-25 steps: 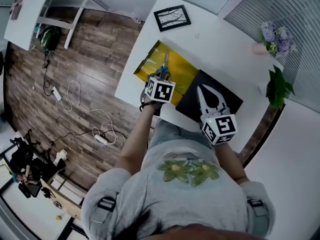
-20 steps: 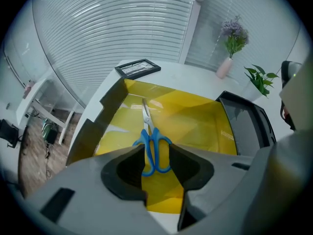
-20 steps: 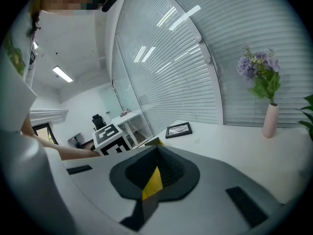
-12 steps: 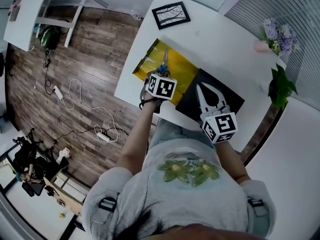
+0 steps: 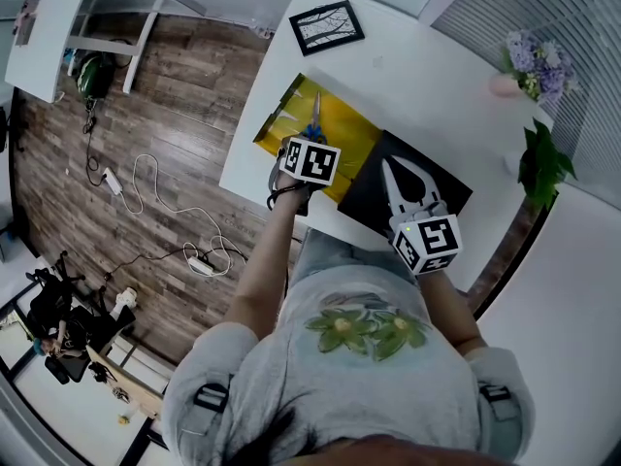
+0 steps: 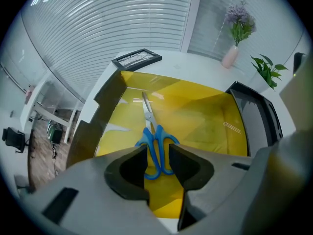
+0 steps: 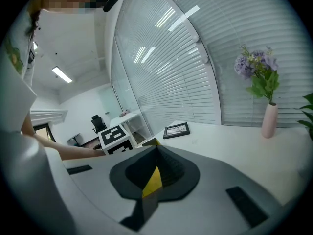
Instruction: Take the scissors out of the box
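Observation:
Blue-handled scissors (image 5: 314, 124) (image 6: 154, 143) lie flat in the open yellow-lined box (image 5: 357, 142) (image 6: 208, 119), blades pointing away from me. My left gripper (image 5: 311, 147) (image 6: 157, 154) hovers over the near end of the box. It is open with a narrow gap, and the blue handles show through that gap, just beyond the tips and untouched. My right gripper (image 5: 390, 169) (image 7: 155, 151) rests over the black lid (image 5: 448, 190) (image 6: 254, 116) beside the box. It is shut with nothing held.
A black picture frame (image 5: 333, 27) (image 6: 137, 58) (image 7: 177, 129) lies at the table's far end. A pink vase of purple flowers (image 5: 514, 78) (image 6: 230, 55) (image 7: 268, 121) and a green plant (image 5: 539, 168) (image 6: 266, 70) stand at the right. The table's edge runs left of the box, above a wood floor with cables.
My left gripper has edged a little forward toward the scissors' handles. The right gripper has stayed over the black lid.

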`<state>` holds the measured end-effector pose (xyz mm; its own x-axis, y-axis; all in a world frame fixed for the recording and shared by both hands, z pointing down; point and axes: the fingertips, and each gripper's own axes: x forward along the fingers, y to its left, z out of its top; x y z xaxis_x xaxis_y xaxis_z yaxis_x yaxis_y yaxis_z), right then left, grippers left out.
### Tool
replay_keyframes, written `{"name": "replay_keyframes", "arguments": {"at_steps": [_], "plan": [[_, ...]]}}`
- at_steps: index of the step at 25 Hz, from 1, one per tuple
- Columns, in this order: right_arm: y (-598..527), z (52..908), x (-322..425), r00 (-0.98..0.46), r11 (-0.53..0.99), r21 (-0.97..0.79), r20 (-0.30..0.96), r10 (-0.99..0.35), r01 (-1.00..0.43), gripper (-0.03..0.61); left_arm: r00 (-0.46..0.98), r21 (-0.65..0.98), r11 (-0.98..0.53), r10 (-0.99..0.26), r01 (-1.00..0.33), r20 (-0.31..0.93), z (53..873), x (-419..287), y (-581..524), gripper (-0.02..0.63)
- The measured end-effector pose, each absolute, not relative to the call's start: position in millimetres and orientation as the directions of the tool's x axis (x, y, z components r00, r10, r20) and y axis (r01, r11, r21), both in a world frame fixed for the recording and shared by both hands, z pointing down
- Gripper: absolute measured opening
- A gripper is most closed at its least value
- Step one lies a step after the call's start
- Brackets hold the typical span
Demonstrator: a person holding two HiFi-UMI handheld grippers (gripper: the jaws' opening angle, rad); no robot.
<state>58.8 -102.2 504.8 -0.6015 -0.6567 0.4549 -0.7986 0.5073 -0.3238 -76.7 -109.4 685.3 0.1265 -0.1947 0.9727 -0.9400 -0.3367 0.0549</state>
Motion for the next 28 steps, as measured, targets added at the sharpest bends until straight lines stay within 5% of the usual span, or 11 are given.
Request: {"name": "replay_keyframes", "arguments": {"at_steps": [28], "plan": [[-87,473,55,-0.580,0.512,-0.273,0.417,-0.700,-0.814,0.006,0.125,0.003,-0.410,-0.271,-0.912,0.954,676,-78,-108,0.092]]}}
